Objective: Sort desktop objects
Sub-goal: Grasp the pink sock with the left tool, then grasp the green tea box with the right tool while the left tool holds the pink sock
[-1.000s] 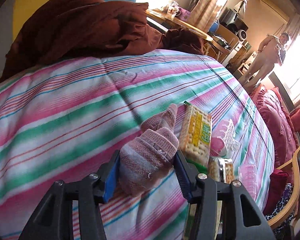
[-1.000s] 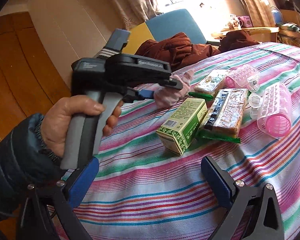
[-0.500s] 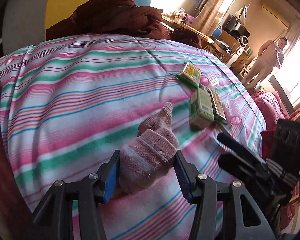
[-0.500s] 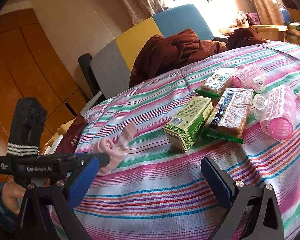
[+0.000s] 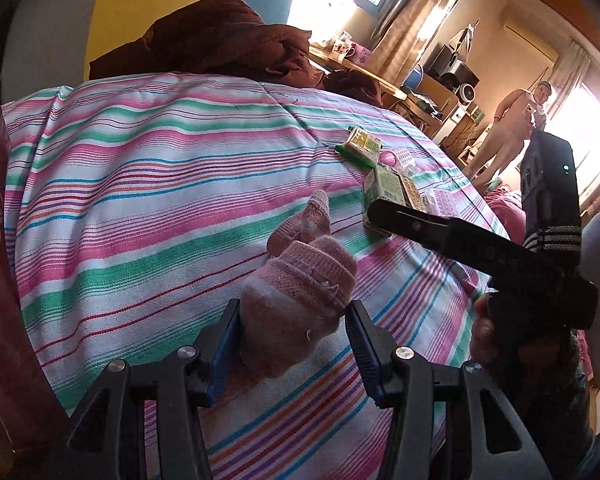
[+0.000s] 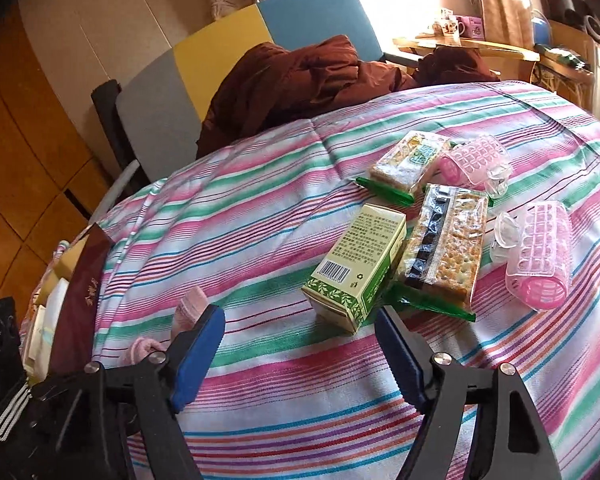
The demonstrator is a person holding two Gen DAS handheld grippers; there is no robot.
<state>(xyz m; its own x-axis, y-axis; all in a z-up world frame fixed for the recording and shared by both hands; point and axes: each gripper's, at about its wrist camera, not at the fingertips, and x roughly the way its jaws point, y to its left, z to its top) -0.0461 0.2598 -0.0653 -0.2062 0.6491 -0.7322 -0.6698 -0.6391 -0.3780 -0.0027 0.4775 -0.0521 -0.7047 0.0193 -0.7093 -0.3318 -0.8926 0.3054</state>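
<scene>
While pinched at its cuff between the blue pads of the left gripper (image 5: 294, 344), pink knitted glove (image 5: 300, 284) lies on the striped cloth (image 5: 148, 184), one finger sticking up toward the table's middle. Sits near the table's near-left edge, just beside a dark red box (image 6: 80, 304) that hangs at the rim. In the right wrist view, only a fingertip and a bit of cuff visible (image 6: 190, 306) behind the left blue pad.

Ahead of the glove, a broad bare stretch of cloth, running to the far edge where a brown garment (image 5: 212, 40) is heaped against a chair back.

To the right, well apart from the glove, a cluster: green carton (image 6: 356, 268), touching a long cracker pack (image 6: 444, 244); a second cracker pack (image 6: 408, 160) beyond; two pink hair rollers (image 6: 540, 252) toward the right edge.

Right gripper (image 6: 300, 356) spread wide, holding nothing, hovering over open cloth just short of the carton's near corner. Bare cloth below and around its pads.
</scene>
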